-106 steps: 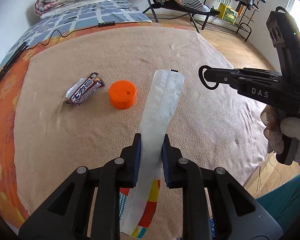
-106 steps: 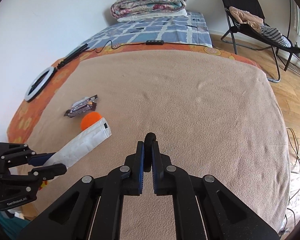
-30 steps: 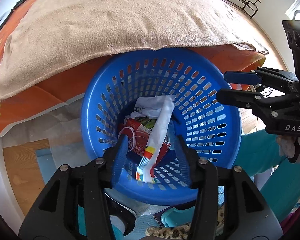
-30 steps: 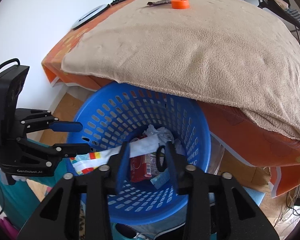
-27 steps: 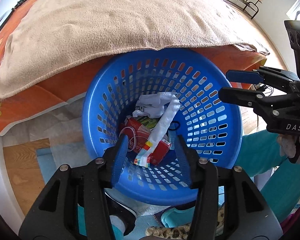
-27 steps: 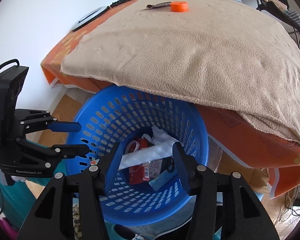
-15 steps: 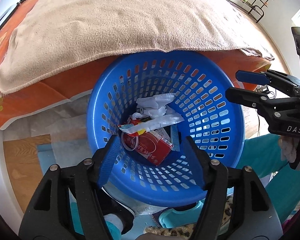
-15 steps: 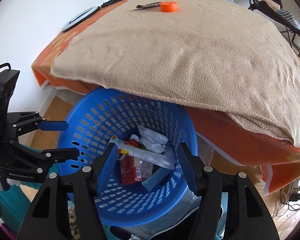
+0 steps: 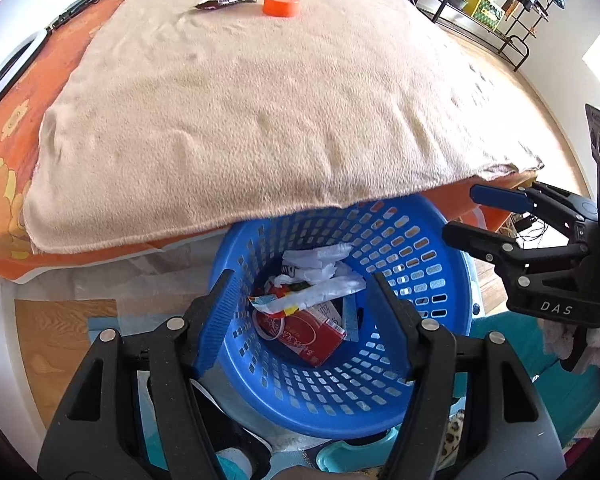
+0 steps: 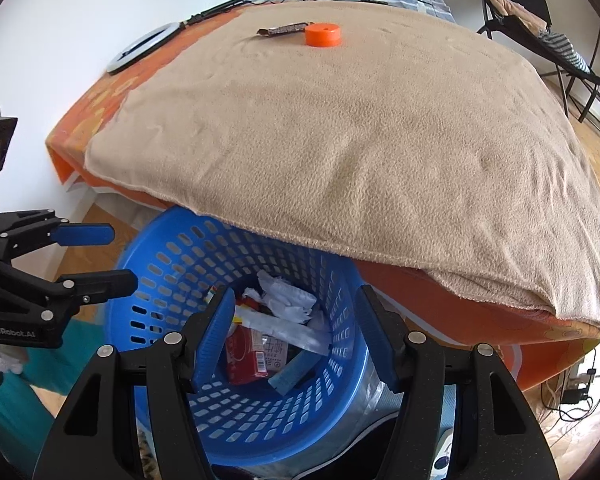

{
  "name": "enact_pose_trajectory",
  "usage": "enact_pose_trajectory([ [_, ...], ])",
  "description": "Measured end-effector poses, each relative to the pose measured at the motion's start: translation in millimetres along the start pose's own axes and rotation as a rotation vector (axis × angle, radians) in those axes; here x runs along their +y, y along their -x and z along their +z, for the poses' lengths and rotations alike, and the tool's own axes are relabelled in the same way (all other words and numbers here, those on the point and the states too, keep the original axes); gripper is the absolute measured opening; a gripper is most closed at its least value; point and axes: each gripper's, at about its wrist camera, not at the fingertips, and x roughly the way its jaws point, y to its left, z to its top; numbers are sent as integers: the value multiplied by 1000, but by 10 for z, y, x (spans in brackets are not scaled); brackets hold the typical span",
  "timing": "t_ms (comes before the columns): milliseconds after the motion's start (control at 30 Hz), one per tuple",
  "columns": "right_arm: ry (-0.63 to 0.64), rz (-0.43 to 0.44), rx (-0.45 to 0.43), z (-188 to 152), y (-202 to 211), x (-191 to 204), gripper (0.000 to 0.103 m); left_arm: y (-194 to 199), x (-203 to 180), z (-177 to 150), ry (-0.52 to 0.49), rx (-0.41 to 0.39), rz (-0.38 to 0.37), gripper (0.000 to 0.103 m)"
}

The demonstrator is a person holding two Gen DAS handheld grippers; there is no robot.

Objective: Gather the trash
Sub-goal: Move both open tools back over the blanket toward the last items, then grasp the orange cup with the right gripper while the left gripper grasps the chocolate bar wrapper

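Both grippers are held above the blue basket [image 9: 432,280], which stands on the floor just beside the bed and is partly overhung by the tan blanket [image 9: 260,112]. The left gripper [image 9: 300,320] is seen with its jaws spread wide and nothing between them; the right gripper [image 10: 296,332] is likewise spread wide and empty. Neither is touching the basket or its contents.

Inside the basket, several pieces of trash are already gathered: a long white wrapper with a coloured end [image 9: 312,292] is lying across the top of the pile, crumpled white paper [image 10: 284,296] is seen toward the bed side of the basket, a red packet [image 9: 304,336] is at the bottom, and a light blue flat piece [image 10: 296,372] is tucked beside the red packet. This part of the task can be judged as done.

Two things are left on the blanket, well apart from the basket, at the far end of the bed: a dark snack-bar wrapper [image 10: 286,29] and, just beside it, an orange round lid [image 10: 323,35]. Whether they are touching cannot be told. The snack-bar wrapper is judged to be trash not yet collected; the orange lid may be as well, though that is not certain from its look alone.

The task is thus judged to be well along but unfinished, with one or two pieces to be fetched from the far end of the bed and dropped into the basket.
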Motion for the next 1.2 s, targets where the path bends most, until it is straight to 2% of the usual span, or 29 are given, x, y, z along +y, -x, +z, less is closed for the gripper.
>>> enact_pose_trajectory([
  [333,-5,8,-49,341,129,-18,62,184,184,661,-31,-82,29,68],
  [567,7,26,-95,762,112,-74,62,152,472,1236,-8,-133,40,68],
  [767,-12,55,-121,1239,2,-206,62,-20,748,1769,42,-152,-2,68],
  [933,31,49,-138,1592,-169,-220,62,-231,900,2177,52,-161,8,68],
  [1200,92,51,-112,1970,-577,-169,62,-612,1020,2619,54,-148,13,68],
])
